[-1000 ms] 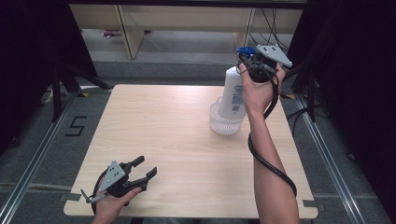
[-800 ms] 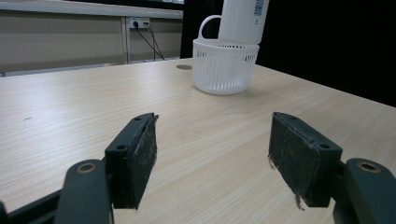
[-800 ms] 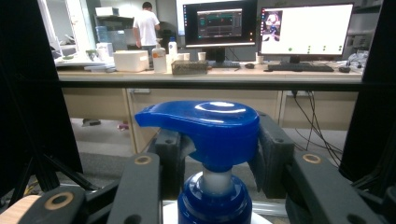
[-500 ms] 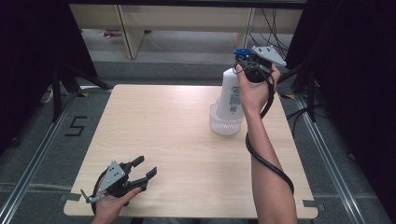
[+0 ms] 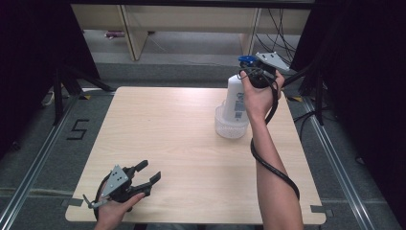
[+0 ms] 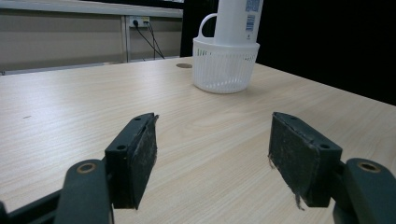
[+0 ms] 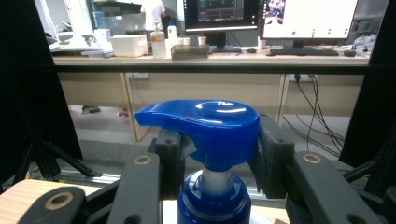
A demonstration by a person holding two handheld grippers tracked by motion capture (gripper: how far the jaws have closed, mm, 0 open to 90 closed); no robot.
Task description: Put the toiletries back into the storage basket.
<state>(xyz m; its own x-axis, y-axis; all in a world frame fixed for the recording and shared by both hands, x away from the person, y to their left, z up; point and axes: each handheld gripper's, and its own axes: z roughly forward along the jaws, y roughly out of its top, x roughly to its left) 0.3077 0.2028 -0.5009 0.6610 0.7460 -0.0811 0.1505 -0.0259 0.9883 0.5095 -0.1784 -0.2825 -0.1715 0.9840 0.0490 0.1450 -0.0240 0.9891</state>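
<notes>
The right gripper (image 7: 217,161) has its jaws clamped on the blue pump head (image 7: 201,123) of the white bottle (image 5: 236,98) standing in the basket (image 5: 230,127) near the worktop's (image 5: 182,143) far right edge, while the left gripper (image 5: 143,175) rests at the near left corner, jaws wide.

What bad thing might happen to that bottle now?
The right gripper pinches just the blue pump on top of the bottle, so the pump might press down and squirt, or slip out. The bottle stands tall in a small basket, so a sideways pull could tip both over. The left gripper rests open, far away, so it likely cannot steady anything.
</notes>
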